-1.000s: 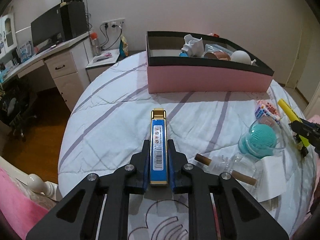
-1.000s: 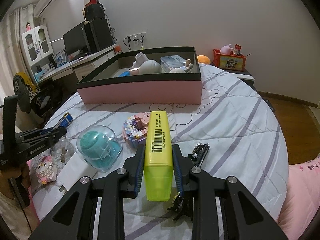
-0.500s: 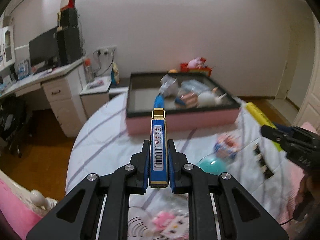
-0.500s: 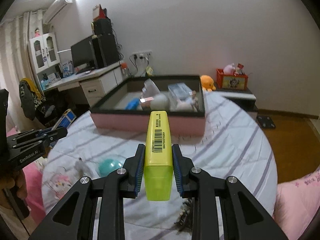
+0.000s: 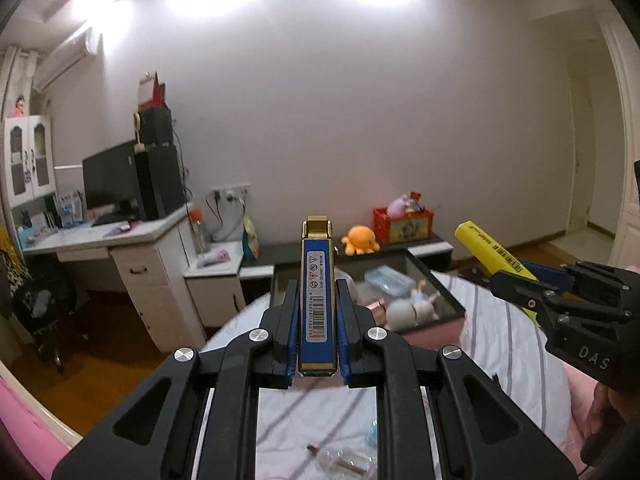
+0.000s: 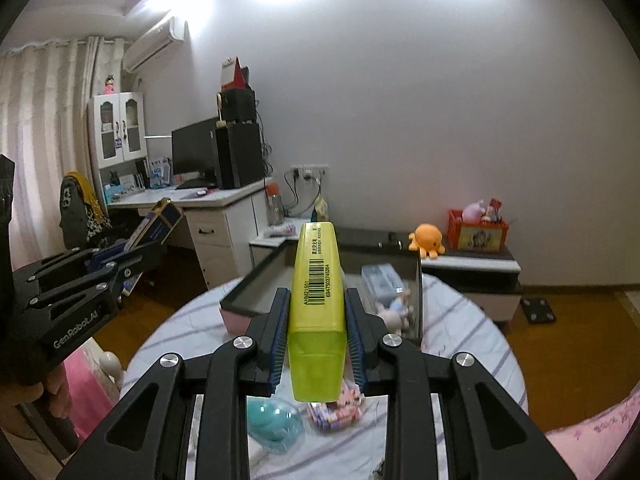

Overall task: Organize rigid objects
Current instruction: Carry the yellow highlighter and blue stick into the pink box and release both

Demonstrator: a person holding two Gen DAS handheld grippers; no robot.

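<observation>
My left gripper (image 5: 317,292) is shut on a flat blue and gold lighter (image 5: 317,280), held high over the bed and pointing out past the fingertips. My right gripper (image 6: 318,304) is shut on a yellow highlighter (image 6: 316,296) with a barcode. Each gripper also shows in the other's view: the right gripper (image 5: 500,276) with the highlighter (image 5: 486,246), the left gripper (image 6: 158,240) with the lighter (image 6: 154,224). Ahead on the bed stands the pink box (image 5: 432,334) with a black rim (image 6: 250,276), holding several small objects.
On the white striped bedcover (image 6: 460,332) lie a teal dome (image 6: 276,424), a pink block toy (image 6: 336,412) and a clear bottle (image 5: 344,462). A desk (image 5: 132,240) with a monitor stands left; a low cabinet (image 6: 472,260) carries an orange plush and a red box.
Both grippers have risen and tilted up with their objects still clamped. The bed and box have sunk low in both views, and the wall and ceiling now fill them.
</observation>
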